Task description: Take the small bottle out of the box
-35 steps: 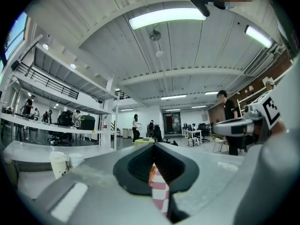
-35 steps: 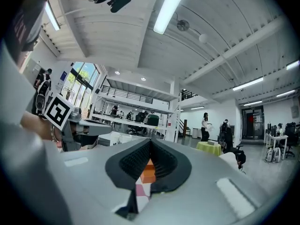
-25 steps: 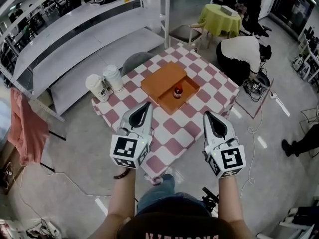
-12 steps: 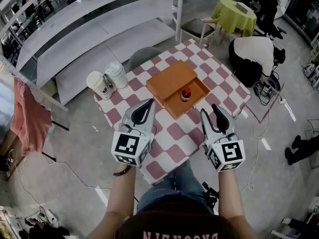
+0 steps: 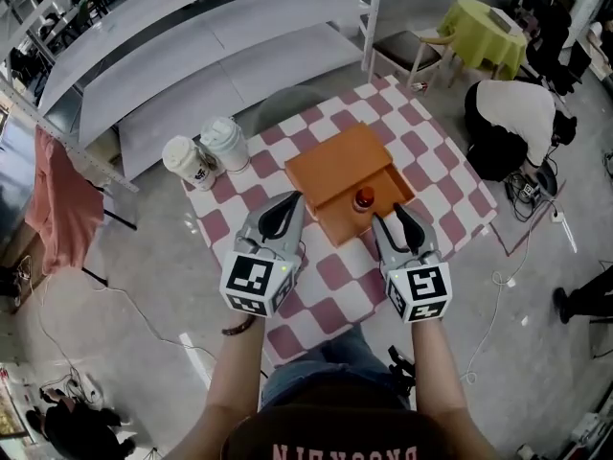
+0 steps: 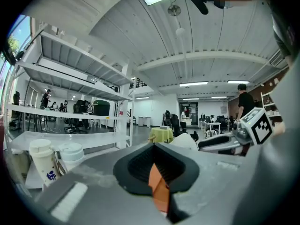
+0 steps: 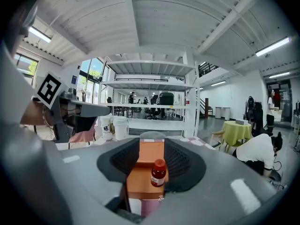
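Note:
A small bottle [image 5: 365,198] with a red cap and dark red contents stands upright in the pulled-out drawer of an orange box [image 5: 337,161] on the checkered table [image 5: 436,166]. My right gripper [image 5: 397,216] hovers just short of the drawer front, and its jaws are opening. In the right gripper view the bottle [image 7: 158,173] shows in the gap of the right gripper [image 7: 151,159], farther ahead and untouched, with the box [image 7: 151,151] behind it. My left gripper [image 5: 286,204] hangs shut over the table, left of the drawer. Only a sliver of orange shows at the left gripper [image 6: 157,172].
Two lidded paper cups [image 5: 187,161] [image 5: 225,143] stand at the table's left corner. Long grey shelving [image 5: 192,56] runs behind. A person in white [image 5: 512,113] bends over at the right near a yellow-green round table [image 5: 488,22]. A pink cloth [image 5: 59,209] hangs at the left.
Both grippers have moved forward to the box. The right gripper's jaws have gone from shut to open, and it now sits at the drawer front.

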